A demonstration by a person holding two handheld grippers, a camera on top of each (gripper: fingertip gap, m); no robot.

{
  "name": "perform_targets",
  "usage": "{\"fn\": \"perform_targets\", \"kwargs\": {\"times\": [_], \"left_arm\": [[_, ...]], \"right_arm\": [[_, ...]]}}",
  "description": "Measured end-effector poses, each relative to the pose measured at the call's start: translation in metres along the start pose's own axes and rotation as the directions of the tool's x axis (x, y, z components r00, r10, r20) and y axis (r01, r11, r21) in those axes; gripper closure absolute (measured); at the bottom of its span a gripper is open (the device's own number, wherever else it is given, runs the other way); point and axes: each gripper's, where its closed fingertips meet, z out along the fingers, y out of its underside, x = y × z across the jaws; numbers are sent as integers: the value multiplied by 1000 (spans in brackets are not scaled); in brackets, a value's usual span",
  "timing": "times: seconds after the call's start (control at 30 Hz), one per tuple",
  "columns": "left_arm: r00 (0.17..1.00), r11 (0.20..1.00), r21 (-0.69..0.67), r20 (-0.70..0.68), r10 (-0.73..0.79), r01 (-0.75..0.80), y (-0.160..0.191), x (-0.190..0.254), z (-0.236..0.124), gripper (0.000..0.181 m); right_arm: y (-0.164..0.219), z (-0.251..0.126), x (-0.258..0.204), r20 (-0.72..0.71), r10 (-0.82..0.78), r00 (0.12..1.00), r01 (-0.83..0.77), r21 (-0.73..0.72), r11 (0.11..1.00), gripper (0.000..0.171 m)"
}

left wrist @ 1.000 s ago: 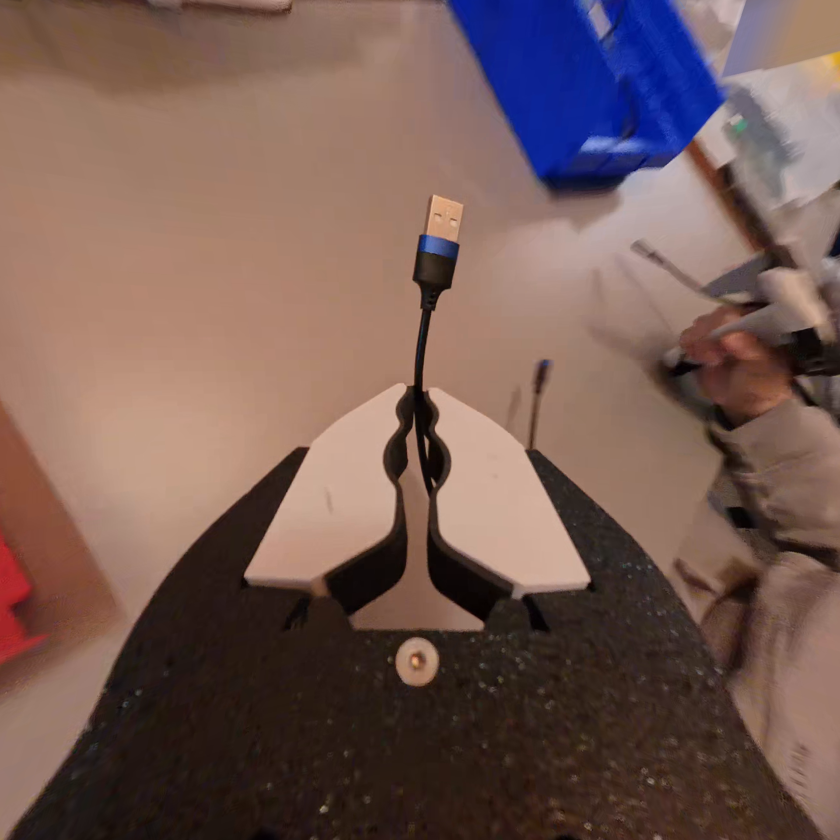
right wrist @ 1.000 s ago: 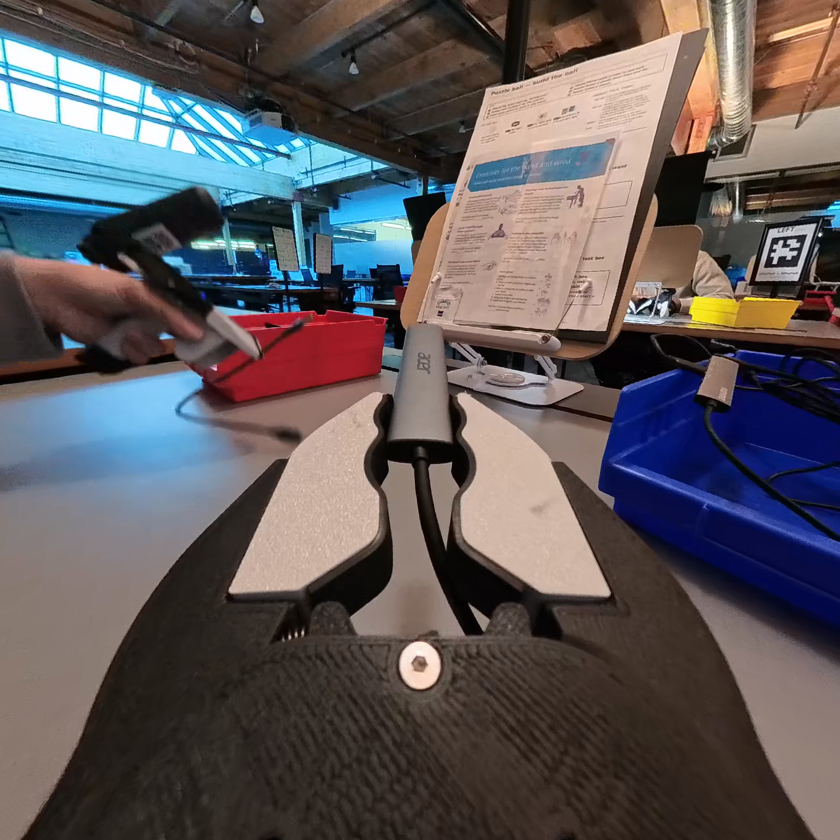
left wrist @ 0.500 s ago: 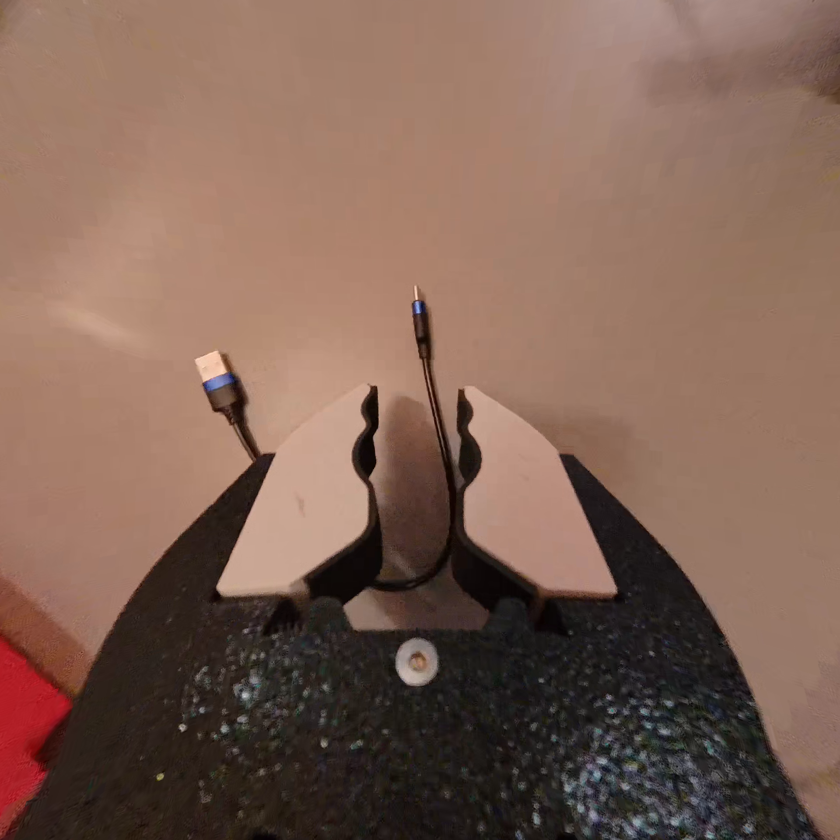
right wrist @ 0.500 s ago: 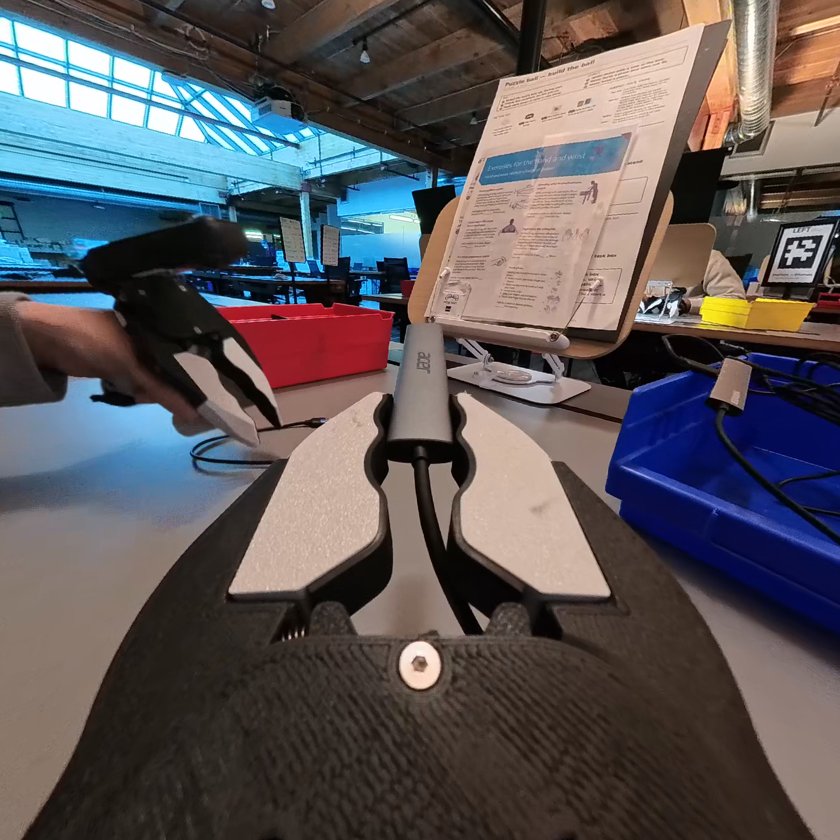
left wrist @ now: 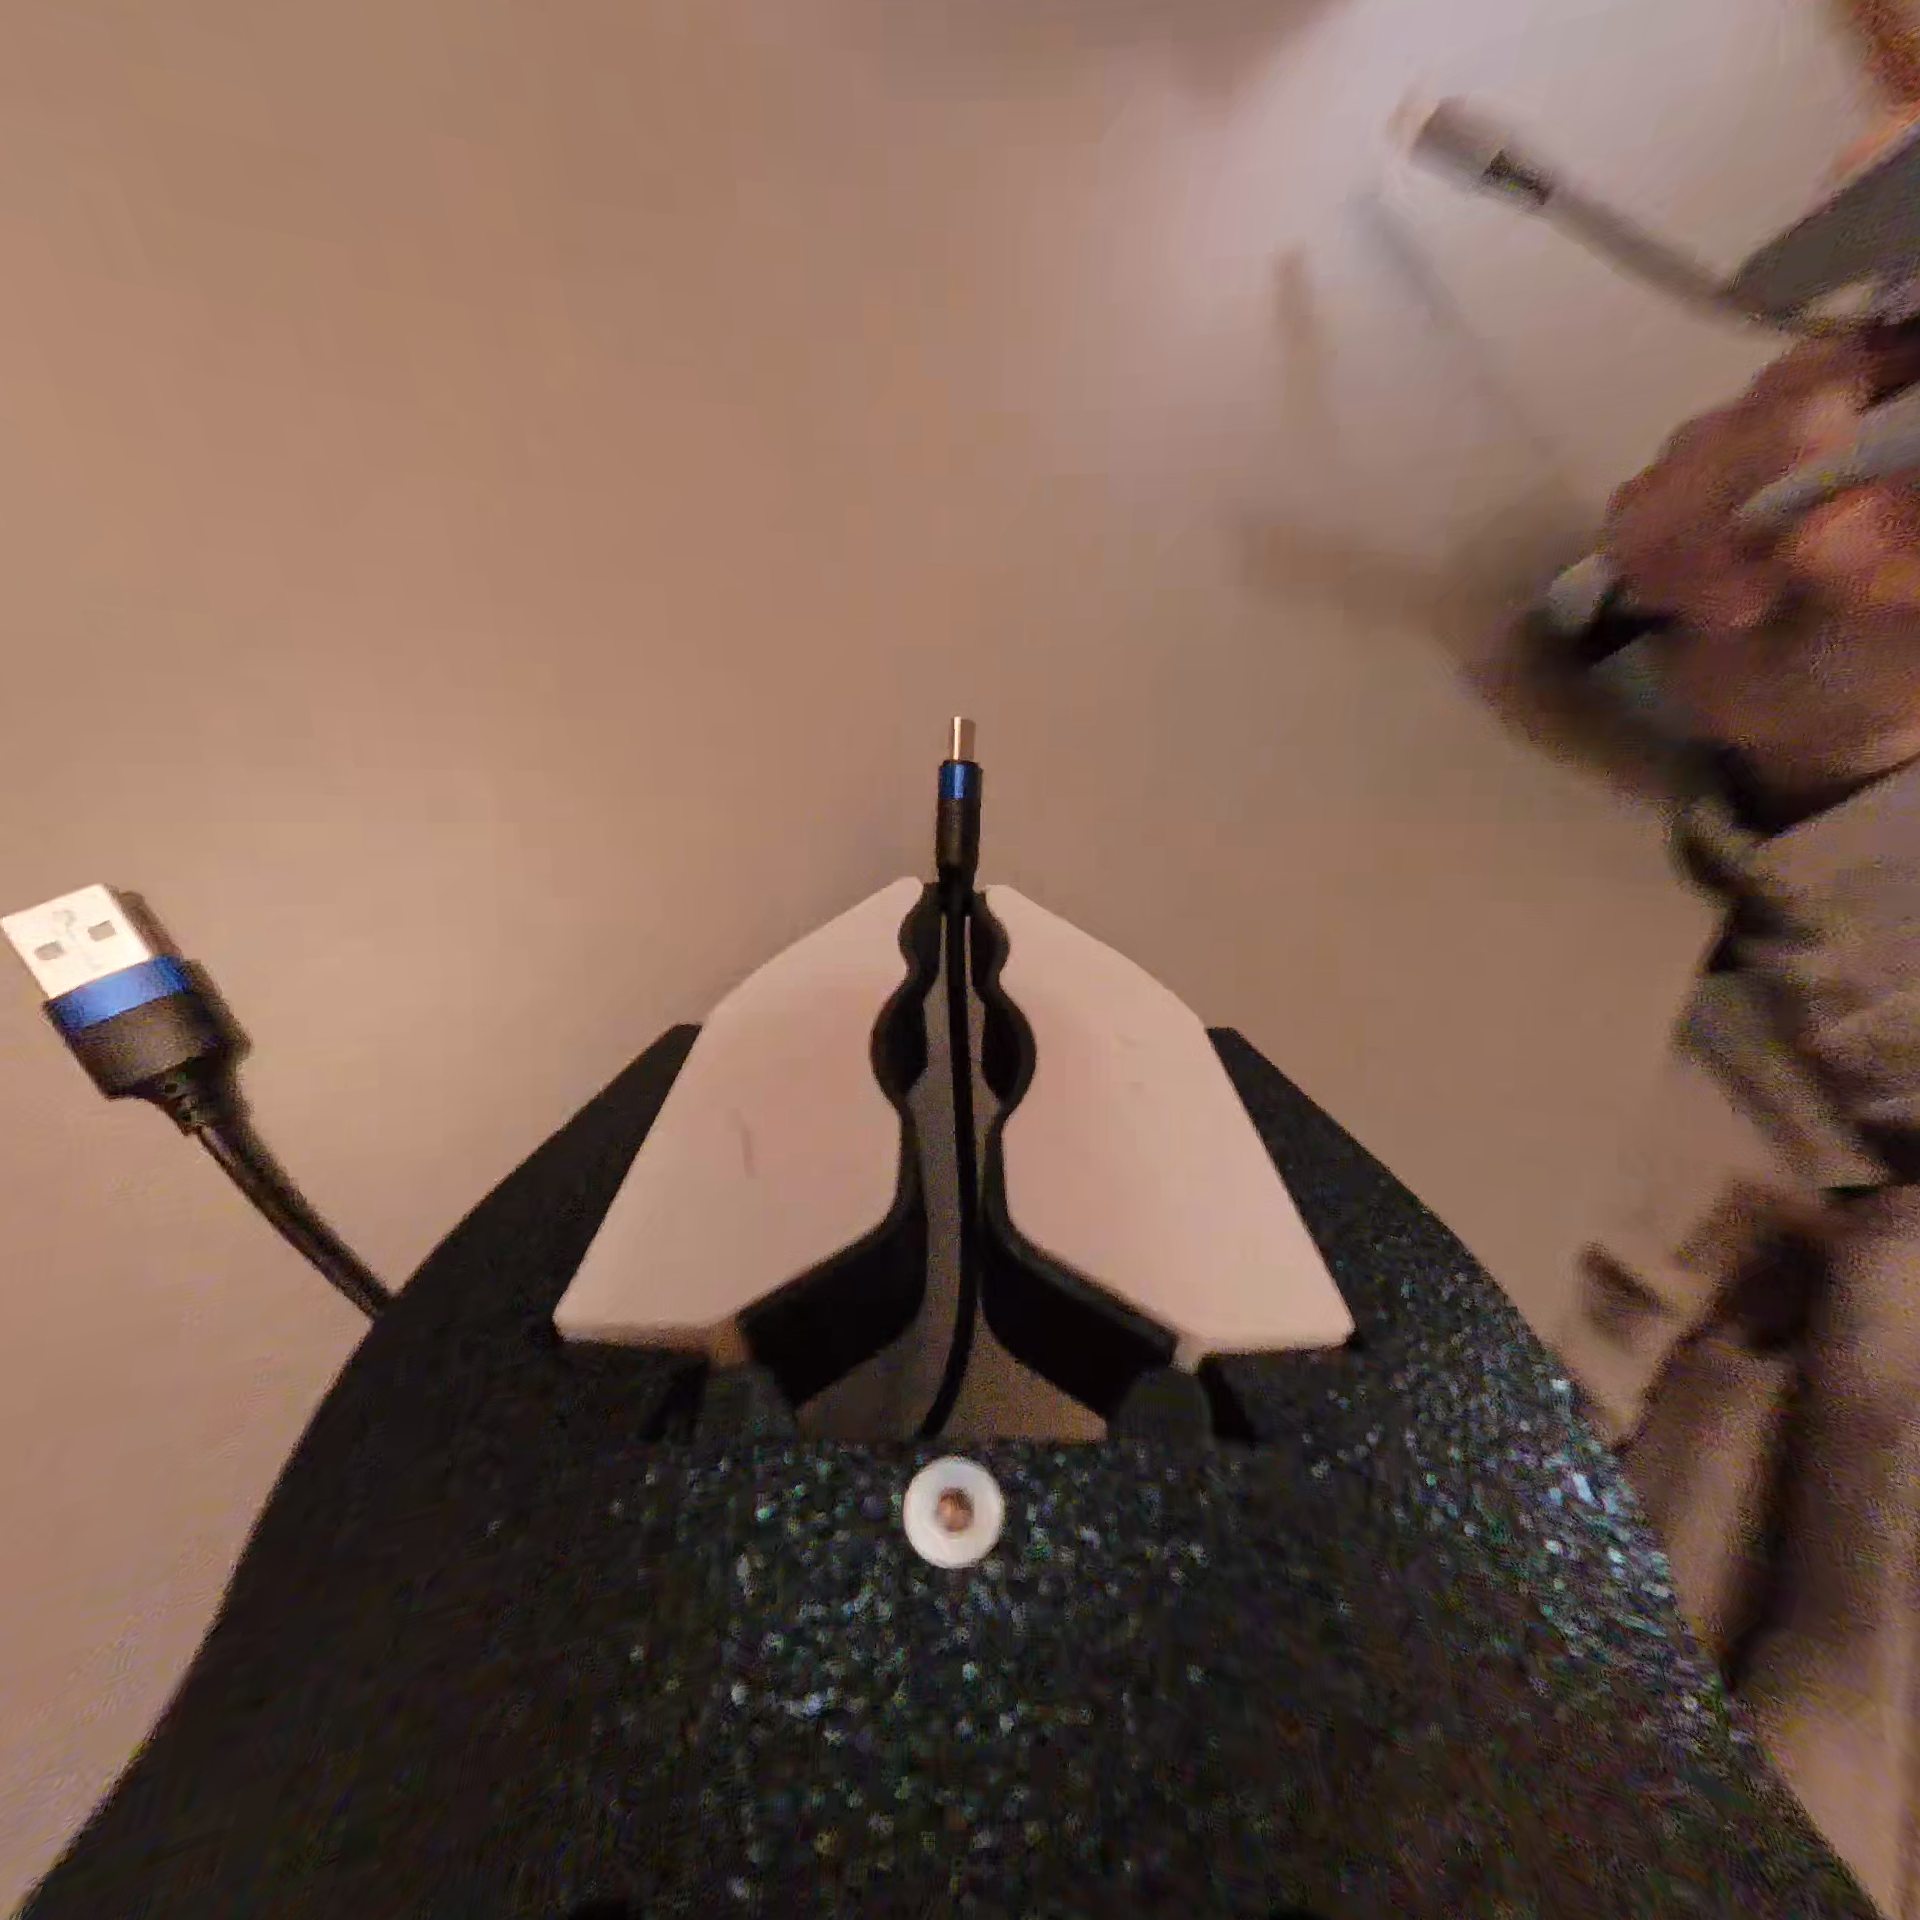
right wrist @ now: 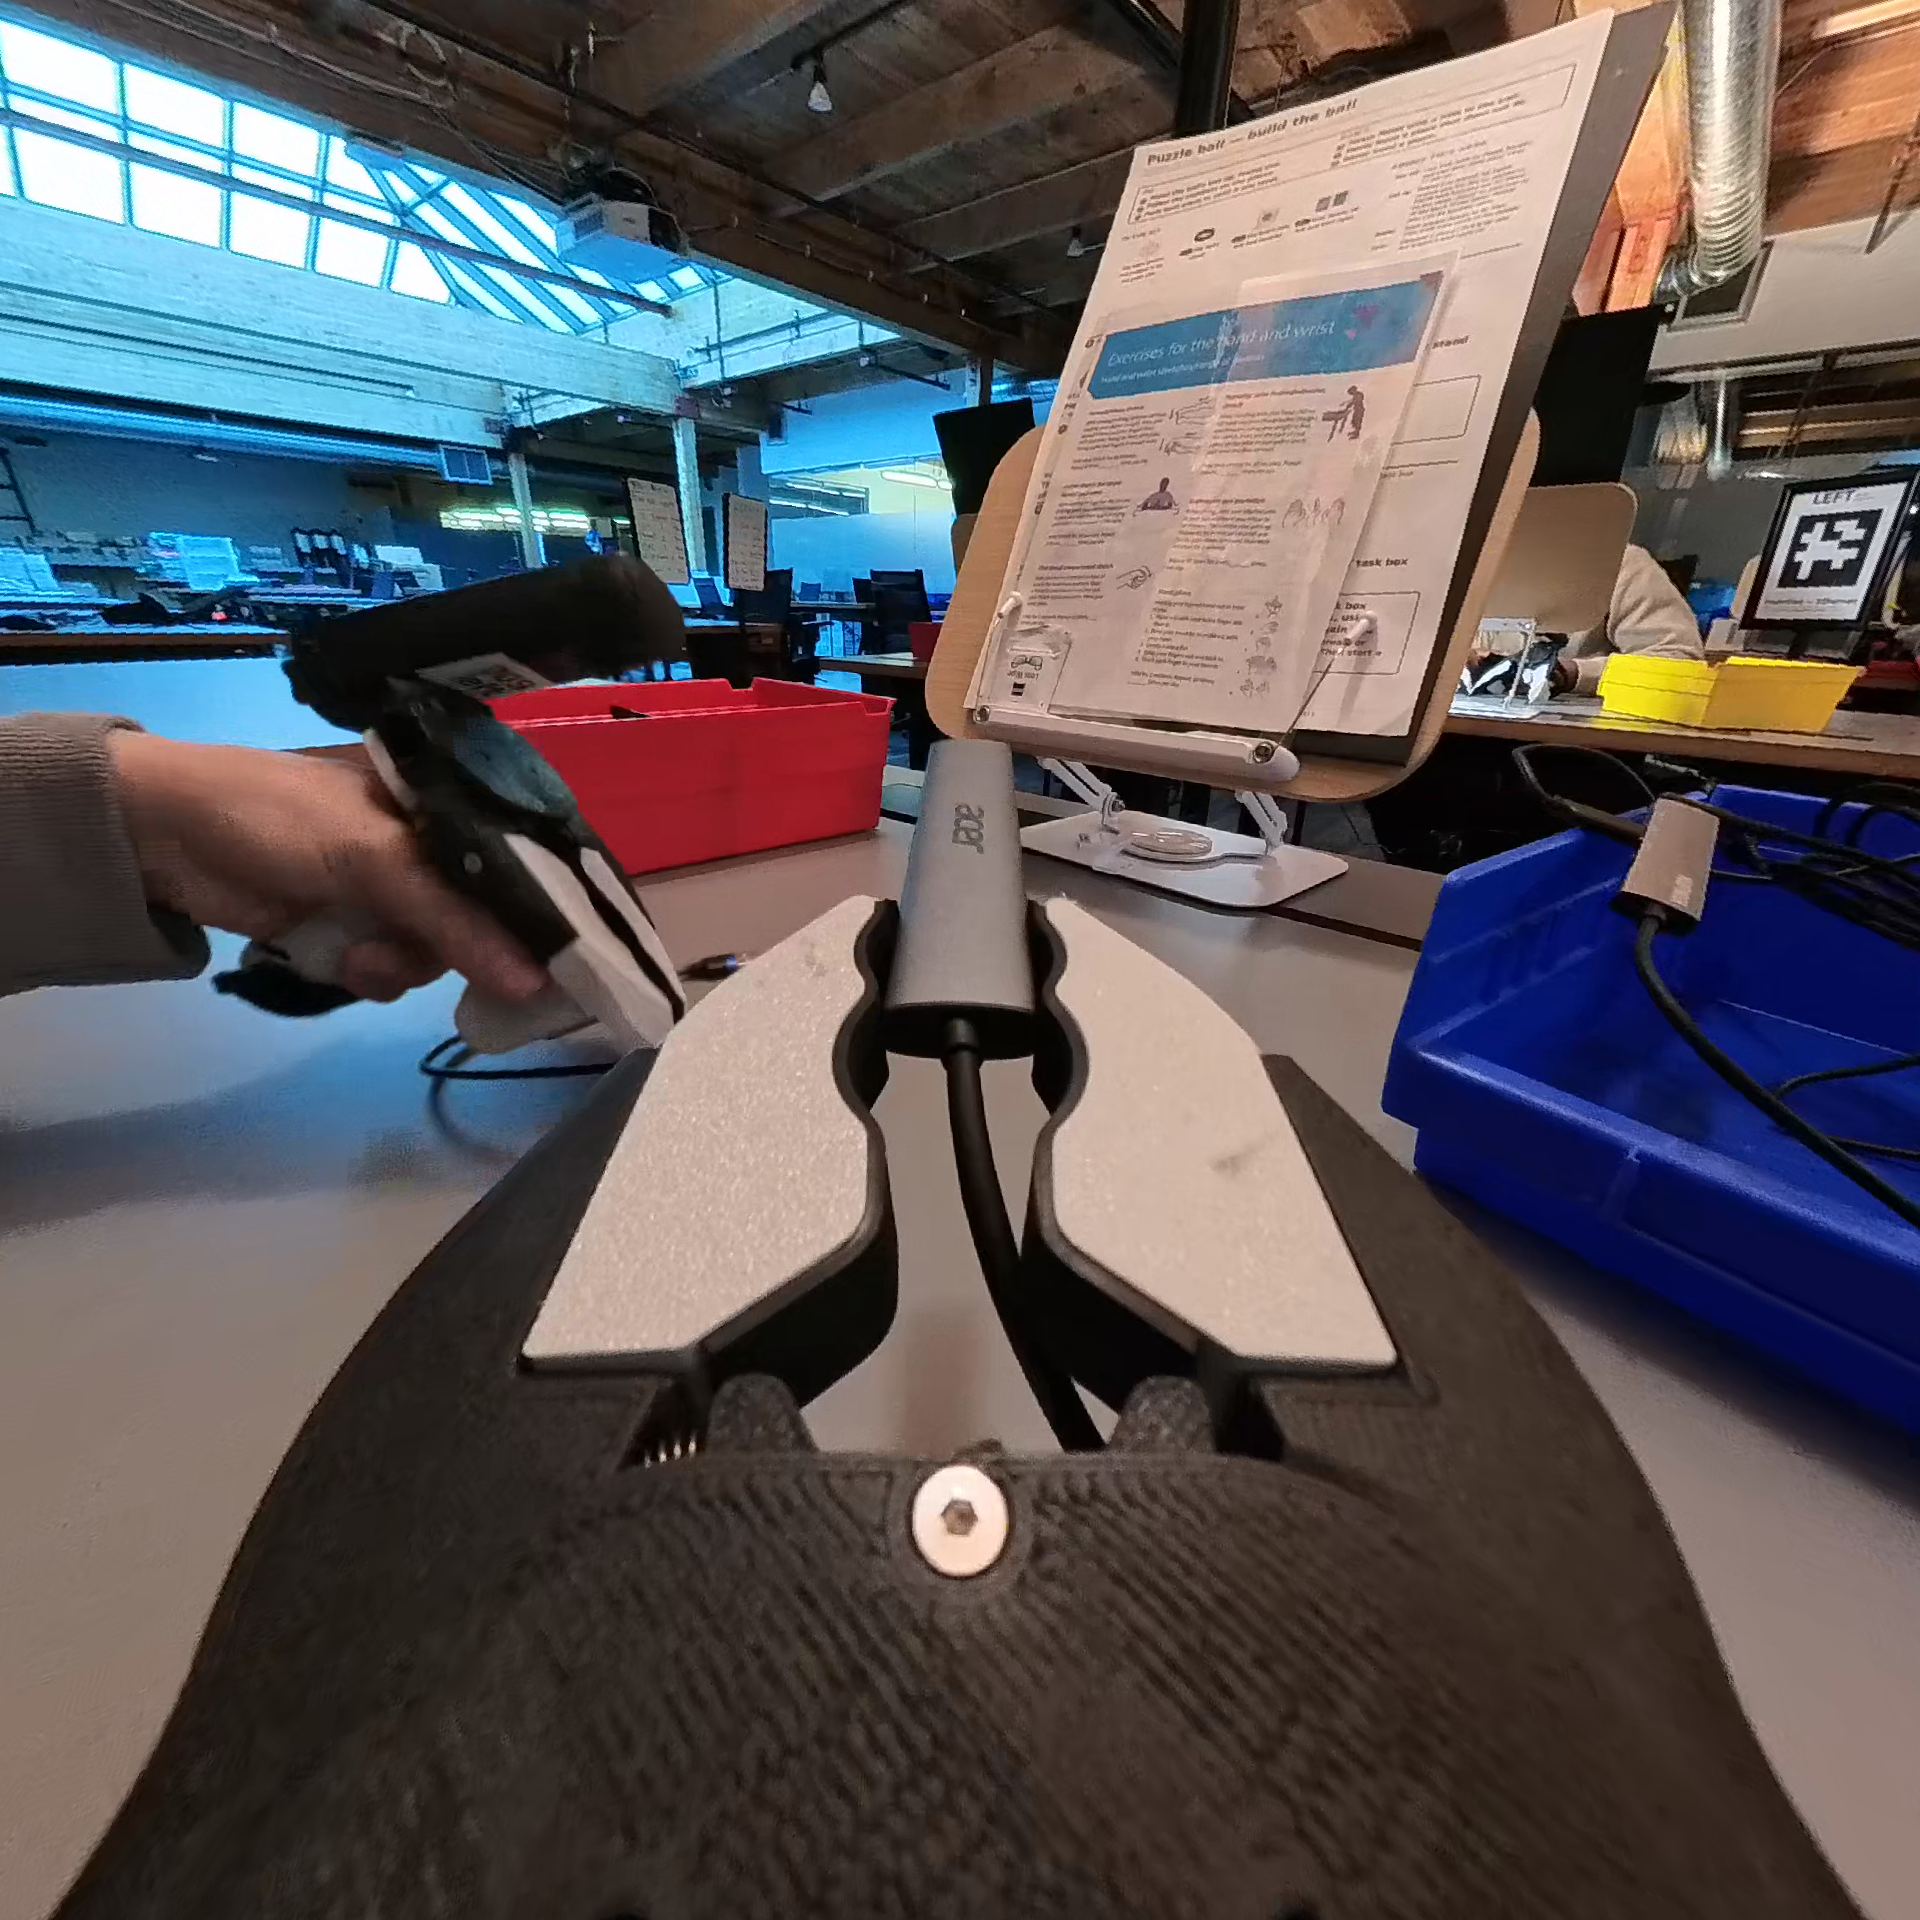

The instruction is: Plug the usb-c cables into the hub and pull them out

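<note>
My left gripper (left wrist: 956, 891) is shut on a thin black cable just behind its USB-C plug (left wrist: 958, 800), which sticks out past the fingertips over the table. The cable's other end, a USB-A plug (left wrist: 99, 982) with a blue band, hangs at the left. My right gripper (right wrist: 958, 914) is shut on a grey hub (right wrist: 964, 894), whose black lead runs back between the fingers. In the right wrist view the left gripper (right wrist: 613, 966) shows at the left, held by a hand, low over the table with the plug tip (right wrist: 717, 964) pointing toward the hub.
A blue bin (right wrist: 1662, 1060) with cables and a grey adapter stands to the right of the hub. A red bin (right wrist: 717, 769) stands behind the left gripper. A document stand (right wrist: 1226, 582) with papers is straight ahead. The other hand and gripper show blurred in the left wrist view (left wrist: 1766, 582).
My left gripper let go of the cable near the USB-A end, opened, then shut on the cable behind the USB-C plug. It moved closer to the hub. My right gripper kept holding the hub.
</note>
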Motion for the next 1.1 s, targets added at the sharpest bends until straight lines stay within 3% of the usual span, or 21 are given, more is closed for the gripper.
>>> {"fn": "perform_targets", "kwargs": {"times": [0.03,0.17,0.37,0.63,1.1], "left_arm": [[993,995,61,-94,-76,82,-9,11,-2,177],[875,937,132,-419,-243,323,-37,52,-13,177],[709,920,22,-645,-285,390,-49,105,-18,177],[731,963,-45,-642,-232,267,-55,127,-22,177],[750,964,-58,-617,-238,259,-61,123,-18,177]], "right_arm": [[0,0,0,-1,-1,1000,1,1,1000,147],[-1,-1,0,-1,-4,1000,4,6,1000,147],[3,2,-9,61,-12,998,13,-24,1000,147],[6,2,-16,129,7,992,0,-55,999,147],[8,3,-22,146,-29,989,39,-66,997,147]]}}
